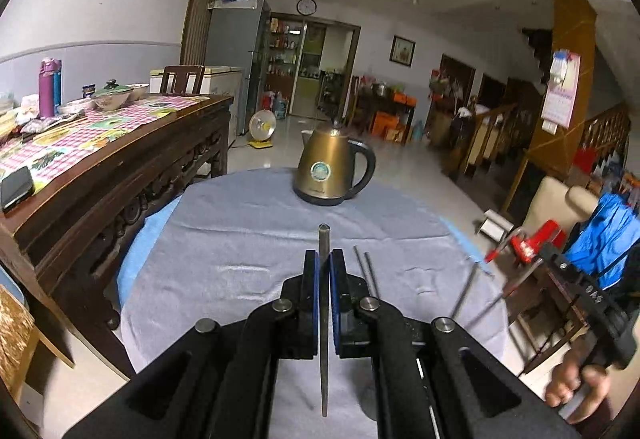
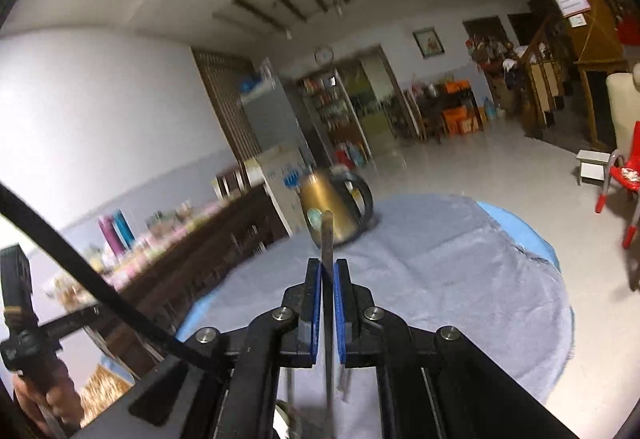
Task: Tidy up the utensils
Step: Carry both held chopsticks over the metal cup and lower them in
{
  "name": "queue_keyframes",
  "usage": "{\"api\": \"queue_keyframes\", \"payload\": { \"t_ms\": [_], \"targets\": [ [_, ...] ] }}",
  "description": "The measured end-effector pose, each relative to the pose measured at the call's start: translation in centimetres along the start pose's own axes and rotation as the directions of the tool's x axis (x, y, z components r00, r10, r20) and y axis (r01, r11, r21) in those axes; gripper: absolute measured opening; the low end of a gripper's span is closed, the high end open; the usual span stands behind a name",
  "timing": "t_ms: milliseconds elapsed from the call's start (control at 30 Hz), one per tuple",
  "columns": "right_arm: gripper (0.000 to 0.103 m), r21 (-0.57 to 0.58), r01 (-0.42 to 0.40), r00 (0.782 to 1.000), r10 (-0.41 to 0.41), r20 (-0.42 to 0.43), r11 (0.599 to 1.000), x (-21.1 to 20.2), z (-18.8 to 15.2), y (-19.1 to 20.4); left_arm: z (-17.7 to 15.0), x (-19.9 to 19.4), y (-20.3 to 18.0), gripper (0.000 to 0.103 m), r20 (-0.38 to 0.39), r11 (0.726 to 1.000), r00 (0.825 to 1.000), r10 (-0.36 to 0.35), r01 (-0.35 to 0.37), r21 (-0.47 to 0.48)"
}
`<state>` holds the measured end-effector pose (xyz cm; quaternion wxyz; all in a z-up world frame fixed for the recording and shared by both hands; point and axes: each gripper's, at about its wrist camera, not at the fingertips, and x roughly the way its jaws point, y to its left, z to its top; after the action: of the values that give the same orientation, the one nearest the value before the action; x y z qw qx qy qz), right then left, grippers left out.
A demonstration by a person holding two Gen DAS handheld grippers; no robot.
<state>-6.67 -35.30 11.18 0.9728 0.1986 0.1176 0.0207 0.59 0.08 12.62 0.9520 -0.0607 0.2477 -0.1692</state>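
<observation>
Both grippers are clamped on something thin: the left gripper (image 1: 324, 267) pinches a metal chopstick (image 1: 324, 319) running straight along its fingers, tip poking out ahead, and the right gripper (image 2: 329, 275) does the same with its own chopstick (image 2: 329, 303). Just right of the left jaws, more loose chopsticks (image 1: 370, 275) lie on the grey tablecloth (image 1: 240, 239), long axes pointing away too. Farther off stands a gold kettle (image 1: 334, 169), dead ahead of both. My guess: the left hand's nearer those loose ones.
</observation>
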Motion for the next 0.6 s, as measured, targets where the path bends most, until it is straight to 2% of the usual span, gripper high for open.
{"api": "queue_keyframes", "payload": {
  "t_ms": [133,200,600],
  "targets": [
    [0.007,0.077,-0.026,0.996,0.019,0.088,0.997,-1.5,-0.6,-0.1,-0.1,-1.9,-0.6,0.005,0.029,0.999,0.999,-0.031,0.031,-0.015],
    [0.007,0.087,-0.021,0.996,0.013,0.085,0.996,-1.7,-0.7,0.0,0.2,-2.7,-0.9,0.005,0.044,0.999,0.998,-0.043,0.043,-0.013],
    [0.007,0.006,0.025,0.991,-0.026,0.132,1.0,-5.0,0.9,1.1,2.0,-5.6,-2.5,0.005,0.111,0.992,0.987,-0.117,0.121,-0.026]
  ]
}}
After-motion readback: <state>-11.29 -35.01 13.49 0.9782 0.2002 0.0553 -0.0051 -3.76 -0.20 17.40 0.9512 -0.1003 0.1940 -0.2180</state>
